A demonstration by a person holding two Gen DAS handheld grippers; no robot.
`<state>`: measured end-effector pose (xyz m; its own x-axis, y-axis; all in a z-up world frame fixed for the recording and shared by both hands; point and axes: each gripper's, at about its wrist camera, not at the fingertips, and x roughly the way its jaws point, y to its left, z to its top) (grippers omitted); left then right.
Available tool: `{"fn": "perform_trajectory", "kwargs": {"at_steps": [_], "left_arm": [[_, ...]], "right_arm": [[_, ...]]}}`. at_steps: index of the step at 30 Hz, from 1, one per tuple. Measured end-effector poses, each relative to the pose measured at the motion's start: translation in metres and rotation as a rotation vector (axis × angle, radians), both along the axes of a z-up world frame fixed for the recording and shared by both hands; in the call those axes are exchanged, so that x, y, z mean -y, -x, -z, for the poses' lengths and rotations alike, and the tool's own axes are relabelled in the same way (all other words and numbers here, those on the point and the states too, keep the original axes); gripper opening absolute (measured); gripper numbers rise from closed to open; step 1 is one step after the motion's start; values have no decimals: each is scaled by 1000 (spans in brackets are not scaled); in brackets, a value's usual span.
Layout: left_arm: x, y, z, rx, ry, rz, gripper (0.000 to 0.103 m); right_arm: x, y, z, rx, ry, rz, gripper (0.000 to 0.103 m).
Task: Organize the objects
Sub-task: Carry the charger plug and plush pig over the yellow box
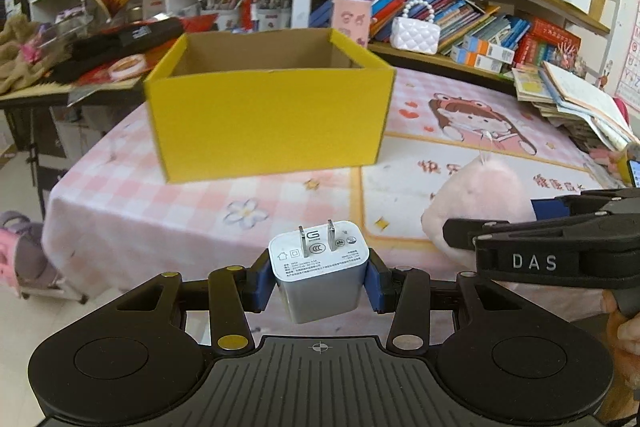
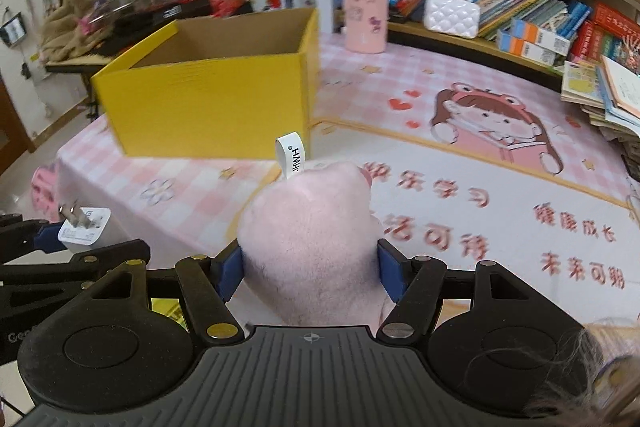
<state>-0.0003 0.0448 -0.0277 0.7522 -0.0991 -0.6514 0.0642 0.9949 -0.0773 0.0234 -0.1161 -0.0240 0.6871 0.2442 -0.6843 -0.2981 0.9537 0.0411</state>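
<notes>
My left gripper is shut on a white plug charger, prongs up, held above the table's near edge. It also shows in the right wrist view. My right gripper is shut on a pink plush toy with a white tag, and shows at the right of the left wrist view with the plush. An open yellow cardboard box stands ahead on the pink tablecloth; it also shows in the right wrist view. Its inside looks empty.
A pink cup and a white quilted purse stand behind the box by the bookshelf. A stack of books lies at the table's right. A cluttered side table is at the left.
</notes>
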Motion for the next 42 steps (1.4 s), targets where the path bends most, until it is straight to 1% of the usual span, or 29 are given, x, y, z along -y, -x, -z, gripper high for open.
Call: {"fn": "perform_trajectory", "kwargs": {"at_steps": [6,12,18,23,27,29,37,40,42], "left_arm": [[-22,25,1,-3,-1,-20,43],[-41,40,0,4,-2,-35,43],[-59,50,-1,19,-2,-53,43],[-72,47,-6,41,12,-76,43],[-80,32,-17,89,27,-87,43],[-84,18,-27,129,31,-92,43],[-91,-46,-69,288,15,-112,43],[-88,-72,-73,312,-14,-116,43],[-86,-91,-72,309,-26,-122,43]], "right_arm": [[-22,22,5,-16,-11,-23,65],[-42,37,6,-13,-17,-41,65],[-61,43,5,-14,-18,-70,65],[-70,41,1,-4,-15,-77,65],[-73,29,-7,30,-3,-72,65],[-73,17,-16,62,-5,-61,65],[-78,-56,-66,250,-44,-40,65],[-82,-87,-79,300,-54,-44,65],[-86,-106,-81,319,-43,-53,65]]}}
